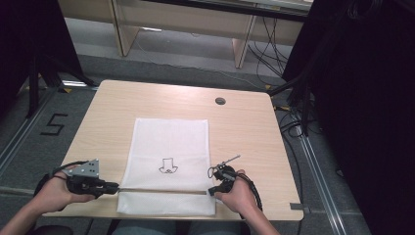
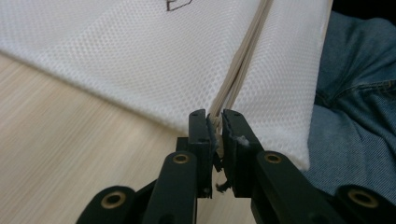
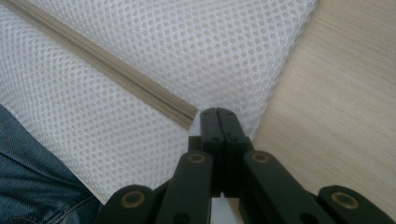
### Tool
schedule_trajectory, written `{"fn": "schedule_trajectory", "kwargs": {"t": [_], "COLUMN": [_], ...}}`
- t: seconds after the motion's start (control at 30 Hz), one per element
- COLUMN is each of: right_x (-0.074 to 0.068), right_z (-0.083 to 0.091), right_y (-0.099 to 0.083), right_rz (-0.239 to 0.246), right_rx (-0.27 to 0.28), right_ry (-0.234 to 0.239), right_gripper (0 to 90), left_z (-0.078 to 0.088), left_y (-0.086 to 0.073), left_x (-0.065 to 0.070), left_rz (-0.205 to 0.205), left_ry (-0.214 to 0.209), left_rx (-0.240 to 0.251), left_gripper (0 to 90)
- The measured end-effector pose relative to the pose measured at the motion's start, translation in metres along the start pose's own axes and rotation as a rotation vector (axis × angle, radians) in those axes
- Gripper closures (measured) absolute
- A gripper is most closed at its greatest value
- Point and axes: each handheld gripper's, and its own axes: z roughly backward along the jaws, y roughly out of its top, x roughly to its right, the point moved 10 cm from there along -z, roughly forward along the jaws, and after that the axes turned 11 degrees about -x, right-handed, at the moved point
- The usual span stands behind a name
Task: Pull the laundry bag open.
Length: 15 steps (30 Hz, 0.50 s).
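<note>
My left fingers (image 2: pixel 215 122) are almost pressed together, and they pinch the end of the beige zipper (image 2: pixel 240 65) on the white mesh bag (image 2: pixel 140 60). A little bit of the zipper end sits right between the two black tips. From there the zipper runs away from me in a straight line across the bag.

My right fingers (image 3: pixel 218 115) are pressed tight together. They sit at the other end of the zipper (image 3: pixel 112 70), right on the edge of the mesh bag (image 3: pixel 187 42). I cannot tell if a bit of the mesh is caught between them, because the tips cover that spot.

From the high view, my left fingers (image 1: pixel 115 186) are at the left side of the bag and my right fingers (image 1: pixel 211 192) are at the right side. The zipper (image 1: pixel 161 191) goes flat from one to the other, near the edge of the bag that is close to me.

The mesh bag (image 1: pixel 169 147) lies flat on the worktop (image 1: pixel 244 132), in the middle, close to my side. It has a small black drawing (image 1: pixel 168 166) on it. The near end of the bag hangs a little past the edge of the worktop, over my blue jeans (image 2: pixel 355 107).

There is a small dark round hole (image 1: pixel 220 101) in the worktop, well apart from the bag, on the far side.
</note>
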Motion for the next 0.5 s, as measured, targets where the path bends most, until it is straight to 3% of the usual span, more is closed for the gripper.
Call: {"fn": "schedule_trajectory", "kwargs": {"t": [0.07, 0.1, 0.13, 0.17, 0.27, 0.3, 0.37, 0.5], "right_x": [0.0, 0.0, 0.0, 0.0, 0.0, 0.0, 0.0, -0.001], "right_z": [0.0, 0.0, 0.0, 0.0, 0.0, 0.0, -0.001, 0.0], "right_y": [0.0, 0.0, 0.0, 0.0, 0.0, 0.0, 0.0, -0.001], "right_rz": [-0.001, 0.0, -0.001, 0.001, 0.005, 0.007, 0.011, 0.02], "right_rx": [0.0, 0.0, 0.0, 0.001, 0.007, 0.007, -0.001, -0.01], "right_ry": [0.0, 0.0, 0.0, -0.003, -0.005, -0.006, -0.006, 0.002], "right_gripper": [90.0, 90.0, 90.0, 90.0, 90.0, 90.0, 90.0, 90.0], "left_z": [0.001, 0.0, -0.002, -0.004, -0.008, -0.009, -0.009, -0.013], "left_y": [-0.002, -0.003, -0.004, -0.005, -0.008, -0.008, -0.008, -0.008], "left_x": [-0.001, 0.0, -0.001, 0.0, -0.003, -0.002, -0.002, -0.003], "left_rz": [-0.004, 0.007, -0.014, 0.003, -0.019, -0.007, -0.027, -0.016], "left_ry": [-0.014, -0.01, -0.005, -0.006, 0.007, 0.008, 0.017, 0.021], "left_rx": [0.004, 0.0, -0.012, -0.019, -0.052, -0.051, -0.072, -0.085], "left_gripper": [82.3, 82.3, 82.2, 82.2, 82.2, 82.2, 82.2, 82.0]}}
